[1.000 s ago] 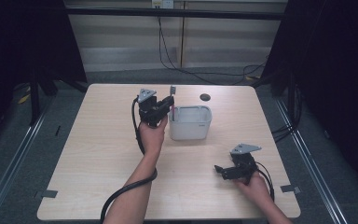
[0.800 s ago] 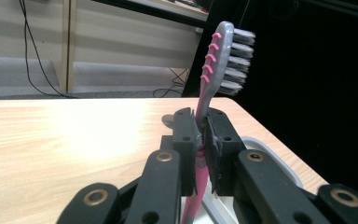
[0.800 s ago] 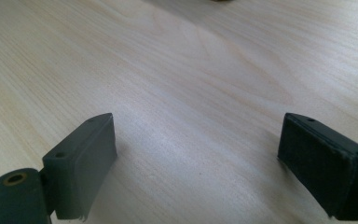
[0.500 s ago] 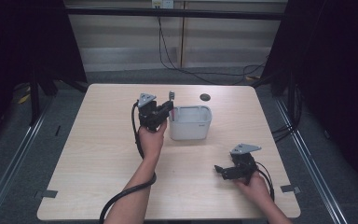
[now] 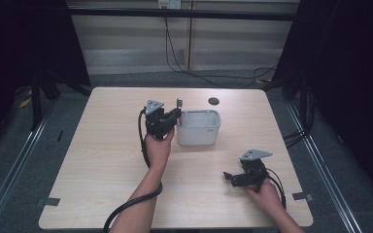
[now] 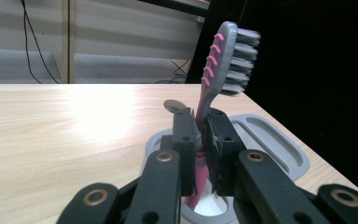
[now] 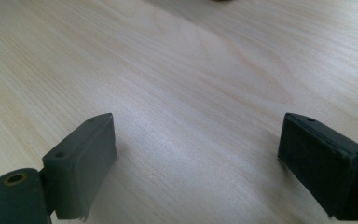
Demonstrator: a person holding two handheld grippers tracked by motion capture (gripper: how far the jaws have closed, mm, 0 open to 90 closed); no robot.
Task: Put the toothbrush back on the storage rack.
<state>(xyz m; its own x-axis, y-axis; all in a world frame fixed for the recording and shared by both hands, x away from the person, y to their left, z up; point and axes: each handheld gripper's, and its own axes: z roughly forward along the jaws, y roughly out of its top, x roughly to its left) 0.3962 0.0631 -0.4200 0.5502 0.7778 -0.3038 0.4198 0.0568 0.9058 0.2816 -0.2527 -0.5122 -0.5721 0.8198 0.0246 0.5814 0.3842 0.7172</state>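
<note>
Pink toothbrush (image 6: 208,100) clamped upright in left gripper (image 5: 174,116), over near-left rim of grey basket (image 5: 200,138) | right gripper (image 5: 230,177) gapes empty, resting near-right on wooden table (image 5: 102,160) | advice: keep handle vertical, lower inside rim, then release.

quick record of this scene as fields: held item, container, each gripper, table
held item: pink and grey toothbrush, upright, bristle head up
container: grey bin, the toothbrush's lower end over its opening
left gripper: shut on the toothbrush handle, at the bin's left rim
right gripper: open, nothing between its fingers, low over bare wood
table: light wood, small dark disc near the far edge
</note>
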